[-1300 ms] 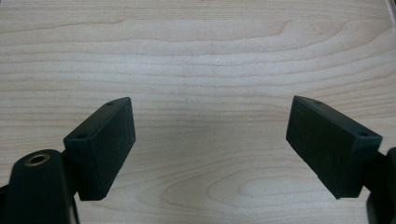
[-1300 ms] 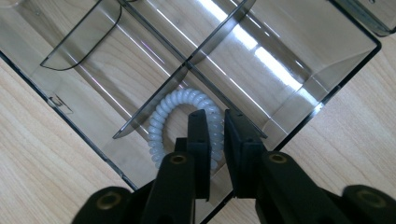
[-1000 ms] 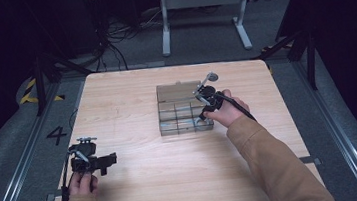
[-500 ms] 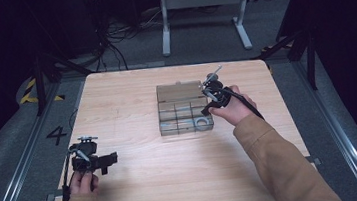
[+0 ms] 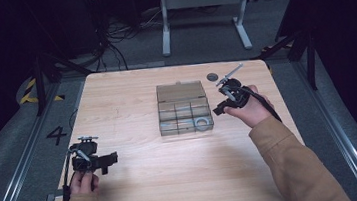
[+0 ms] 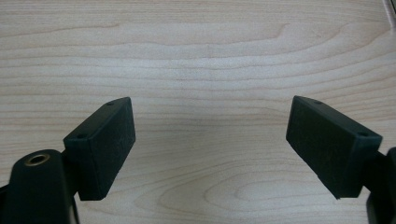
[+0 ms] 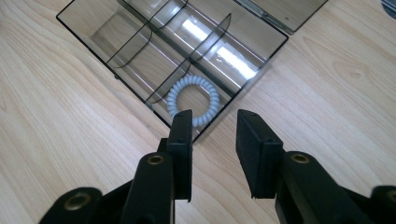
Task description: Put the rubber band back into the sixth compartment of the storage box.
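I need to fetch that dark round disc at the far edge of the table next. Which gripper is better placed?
Right. The right gripper sits beside the smoky clear plastic compartment box, near the dark round disc. The left gripper hovers over bare wood at the near left.

High view: fixed, overhead, faces fwd/down on whole table [image 5: 140,185]; left gripper view close over bare wood nr front-left corner; right gripper view close, shares organizer box [image 7: 116,44] w/ high view.

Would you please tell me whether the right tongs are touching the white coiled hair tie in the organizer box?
Apart. The right gripper view shows the right tongs open and empty, above the hair tie.
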`<action>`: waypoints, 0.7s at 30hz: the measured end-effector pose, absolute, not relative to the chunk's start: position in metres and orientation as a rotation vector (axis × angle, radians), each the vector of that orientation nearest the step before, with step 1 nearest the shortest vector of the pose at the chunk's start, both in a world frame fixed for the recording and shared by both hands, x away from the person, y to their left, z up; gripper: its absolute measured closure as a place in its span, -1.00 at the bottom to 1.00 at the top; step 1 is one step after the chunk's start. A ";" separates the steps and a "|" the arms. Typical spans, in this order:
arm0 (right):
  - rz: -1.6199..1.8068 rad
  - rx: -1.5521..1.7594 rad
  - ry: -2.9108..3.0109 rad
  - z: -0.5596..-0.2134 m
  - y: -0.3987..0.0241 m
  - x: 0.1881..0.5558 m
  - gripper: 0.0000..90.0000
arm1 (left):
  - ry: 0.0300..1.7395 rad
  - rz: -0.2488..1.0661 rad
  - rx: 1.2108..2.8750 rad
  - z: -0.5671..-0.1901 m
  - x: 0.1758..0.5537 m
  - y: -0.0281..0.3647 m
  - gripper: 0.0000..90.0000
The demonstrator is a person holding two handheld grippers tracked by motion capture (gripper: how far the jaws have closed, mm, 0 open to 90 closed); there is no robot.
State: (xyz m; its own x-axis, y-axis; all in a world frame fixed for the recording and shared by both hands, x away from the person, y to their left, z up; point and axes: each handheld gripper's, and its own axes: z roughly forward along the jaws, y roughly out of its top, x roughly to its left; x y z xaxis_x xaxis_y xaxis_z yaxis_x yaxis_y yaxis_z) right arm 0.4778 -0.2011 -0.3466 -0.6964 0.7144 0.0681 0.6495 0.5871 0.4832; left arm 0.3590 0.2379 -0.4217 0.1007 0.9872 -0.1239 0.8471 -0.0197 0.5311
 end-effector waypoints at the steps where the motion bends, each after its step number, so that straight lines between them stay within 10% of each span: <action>1: 0.739 1.160 2.670 -0.345 -0.205 0.476 0.50 | 1.788 0.387 1.909 -0.422 0.359 0.238 -0.64; 21: 0.783 1.208 2.610 -0.335 -0.258 0.435 0.40 | 1.784 0.381 1.909 -0.421 0.362 0.237 -0.64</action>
State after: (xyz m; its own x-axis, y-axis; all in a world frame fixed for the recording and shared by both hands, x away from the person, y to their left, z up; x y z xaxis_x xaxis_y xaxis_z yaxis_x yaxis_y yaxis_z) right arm 0.4350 -0.2578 -0.3349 -0.6610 0.7470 0.0714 0.6630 0.5367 0.5219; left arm 0.3618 0.2370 -0.4205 0.1041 0.9861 -0.1293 0.8475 -0.0199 0.5304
